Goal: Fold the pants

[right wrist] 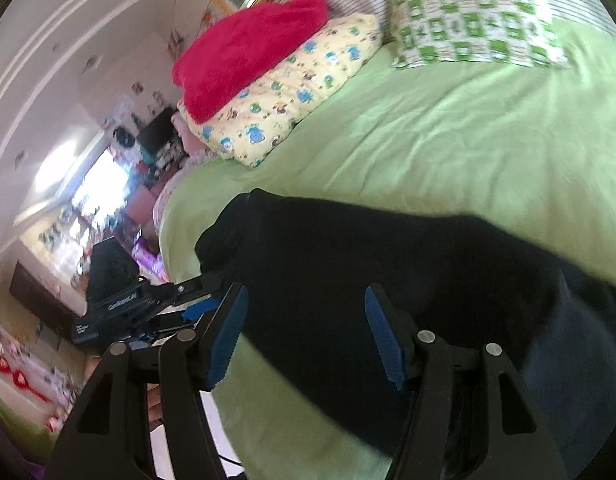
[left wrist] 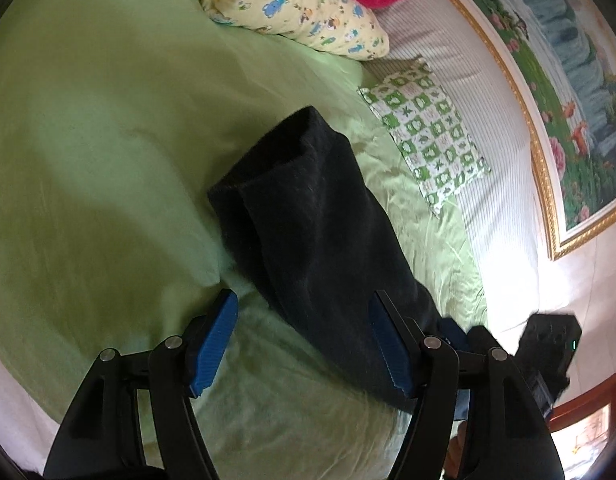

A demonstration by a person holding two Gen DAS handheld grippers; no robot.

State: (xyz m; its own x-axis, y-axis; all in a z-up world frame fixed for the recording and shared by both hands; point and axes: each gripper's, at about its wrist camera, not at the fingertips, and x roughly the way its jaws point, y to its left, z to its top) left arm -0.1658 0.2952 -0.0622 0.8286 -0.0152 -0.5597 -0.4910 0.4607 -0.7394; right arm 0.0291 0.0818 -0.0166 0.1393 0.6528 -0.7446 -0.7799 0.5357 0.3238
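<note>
Your left gripper (left wrist: 304, 344) & right gripper (right wrist: 306, 338): both jaws wide, holding nothing, poised over dark pants (left wrist: 308, 216) lying lengthwise on green bedsheet (left wrist: 88, 120), prob. lined up for a fold grab.

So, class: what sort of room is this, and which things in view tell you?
Most likely a home bedroom. A bed with a green sheet bears pillows, such as the yellow cartoon-print pillow, and dark pants lie on it. A gold-framed landscape picture hangs behind.
</note>
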